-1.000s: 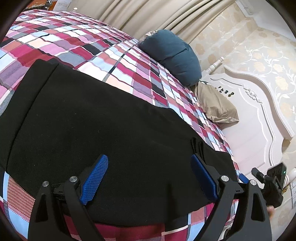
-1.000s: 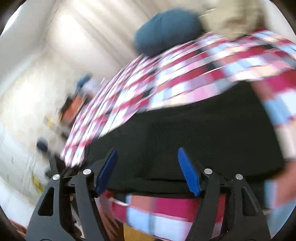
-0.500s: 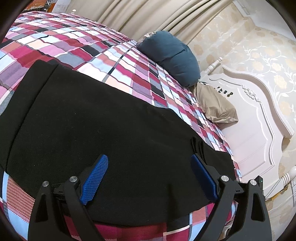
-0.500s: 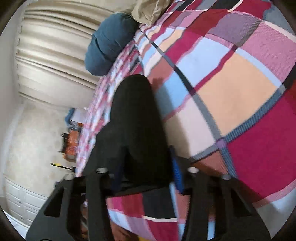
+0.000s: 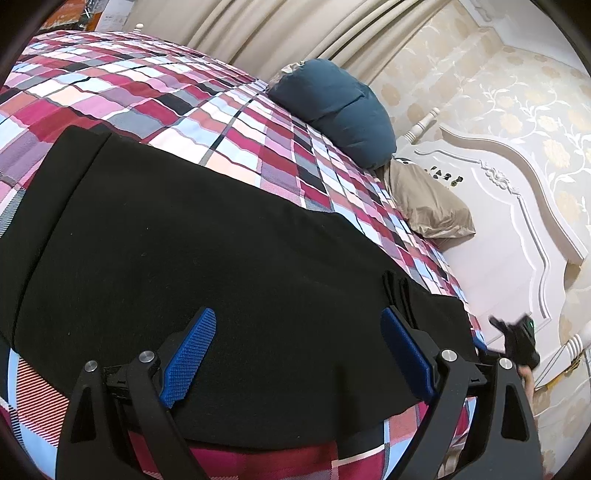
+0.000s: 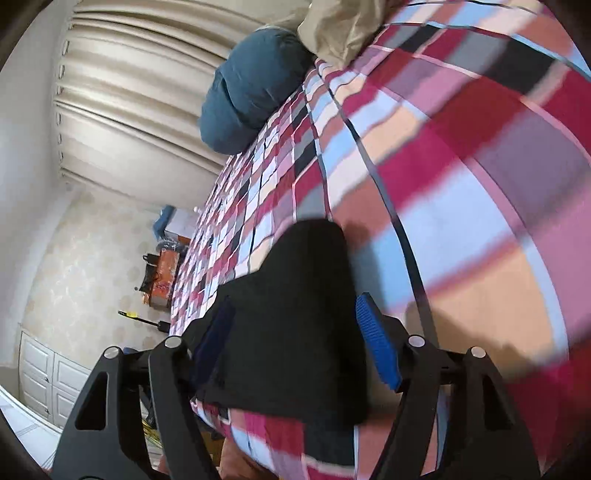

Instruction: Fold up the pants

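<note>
We see the black pants (image 5: 207, 251) spread flat across the near part of a plaid bedspread (image 5: 155, 96), their long side running across the left wrist view and their near edge lying close to the bed's front edge. Their left end runs out of the frame, so we cannot tell how far they reach that way. At their right end a few small pleats (image 5: 397, 291) show in the cloth, just behind the pad of the left gripper (image 5: 295, 354). We hold that gripper low over the pants with its jaws spread wide and nothing between them; whether the pads touch the cloth we cannot make out.

In the right wrist view the pants (image 6: 295, 325) appear as a dark raised fold standing between the fingers of the right gripper (image 6: 295, 343). Its jaws are partly open around that fold; the left pad is half hidden behind the cloth, and the view is blurred, so we cannot tell whether it grips.

Farther off, a teal pillow (image 5: 336, 110) and a tan pillow (image 5: 428, 203) lie against the white headboard (image 5: 517, 236), with beige curtains (image 5: 280, 33) behind. A dark device (image 5: 517, 339) at the left view's right edge is too cut off to identify.
</note>
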{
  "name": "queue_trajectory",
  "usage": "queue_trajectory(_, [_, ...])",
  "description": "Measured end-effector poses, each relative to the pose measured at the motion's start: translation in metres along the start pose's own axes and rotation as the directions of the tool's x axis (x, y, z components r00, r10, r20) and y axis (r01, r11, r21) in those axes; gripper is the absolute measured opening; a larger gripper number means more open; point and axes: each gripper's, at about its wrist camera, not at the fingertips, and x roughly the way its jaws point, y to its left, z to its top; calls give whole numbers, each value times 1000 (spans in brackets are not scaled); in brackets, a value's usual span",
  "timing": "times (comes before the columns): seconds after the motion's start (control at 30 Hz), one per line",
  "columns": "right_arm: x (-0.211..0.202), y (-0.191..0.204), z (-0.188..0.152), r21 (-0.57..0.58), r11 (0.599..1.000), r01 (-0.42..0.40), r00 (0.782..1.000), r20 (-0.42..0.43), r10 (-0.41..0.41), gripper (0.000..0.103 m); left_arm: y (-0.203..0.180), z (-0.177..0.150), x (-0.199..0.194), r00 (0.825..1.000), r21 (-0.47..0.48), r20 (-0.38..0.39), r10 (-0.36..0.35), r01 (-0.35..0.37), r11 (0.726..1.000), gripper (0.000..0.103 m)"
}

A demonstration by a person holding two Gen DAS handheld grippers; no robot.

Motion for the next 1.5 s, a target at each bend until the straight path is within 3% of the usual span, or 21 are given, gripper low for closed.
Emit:
queue_trajectory(0.17, [47, -10, 35, 29, 999, 30, 997, -74, -28, 68, 2, 0, -1, 1000, 1, -6, -7, 7, 1000, 90])
queue_trajectory(0.23, [59, -12, 39, 21, 999, 41, 994, -101, -38, 54, 3, 1, -1, 1000, -1, -10, -14, 14, 1000, 90])
queue_trajectory(0.27, [60, -15, 35, 14, 998, 58, 992, -113, -56, 30, 3, 2, -1, 1000, -2, -11, -17, 17, 1000, 90])
queue_trajectory(0.3, [63, -17, 35, 7, 994, 106, 987, -125, -104, 26, 4, 2, -1, 1000, -3, -12, -21, 21, 1000, 90])
queue_trajectory(0.37, [63, -23, 33, 26, 993, 112, 988, -113, -109, 26, 4, 1, -1, 1000, -3, -6, -27, 27, 1000, 90])
queue_trajectory(0.47, [57, -19, 29, 22, 994, 103, 991, -87, -100, 33, 4, 0, 0, 999, 4, -9, -37, 37, 999, 93])
queue_trajectory(0.6, [25, 11, 12, -27, 994, 103, 993, 56, -101, 59, 4, 3, -3, 996, 39, -59, -63, 65, 997, 94])
queue_trajectory(0.67, [10, 28, -2, -46, 996, 76, 992, 109, -70, 60, 6, 5, -12, 996, 26, -51, -71, 72, 997, 94])
queue_trajectory(0.73, [1, 47, -17, -68, 997, 32, 990, 139, -22, 69, 12, 9, -36, 993, 7, 16, -116, 116, 993, 94])
queue_trajectory(0.83, [-7, 80, -45, -124, 992, 13, 987, 162, 7, 70, 30, 22, -72, 982, -30, 122, -142, 147, 989, 94])
queue_trajectory(0.93, [-4, 103, -65, -140, 990, -33, 986, 160, 55, 70, 63, 41, -93, 982, -84, 140, -126, 138, 987, 94])
queue_trajectory(1.03, [6, 120, -80, -141, 987, -79, 986, 134, 98, 71, 102, 57, -92, 992, -133, 91, -85, 96, 986, 94])
queue_trajectory(1.13, [19, 136, -98, -163, 984, -66, 991, 101, 83, 72, 138, 70, -79, 995, -222, 10, -96, 96, 970, 94])
queue_trajectory(1.23, [33, 144, -113, -164, 983, -80, 995, 48, 89, 73, 159, 76, -69, 996, -252, -46, -80, 66, 965, 94])
queue_trajectory(1.3, [42, 147, -122, -161, 983, -84, 996, 18, 88, 74, 170, 81, -58, 987, -277, -113, -112, 77, 958, 94])
queue_trajectory(1.43, [53, 148, -138, -149, 985, -89, 996, -19, 87, 75, 168, 88, -48, 967, -275, -166, -194, 144, 951, 93])
queue_trajectory(1.5, [59, 150, -145, -142, 986, -90, 996, -36, 86, 75, 165, 86, -41, 955, -286, -181, -235, 178, 942, 58])
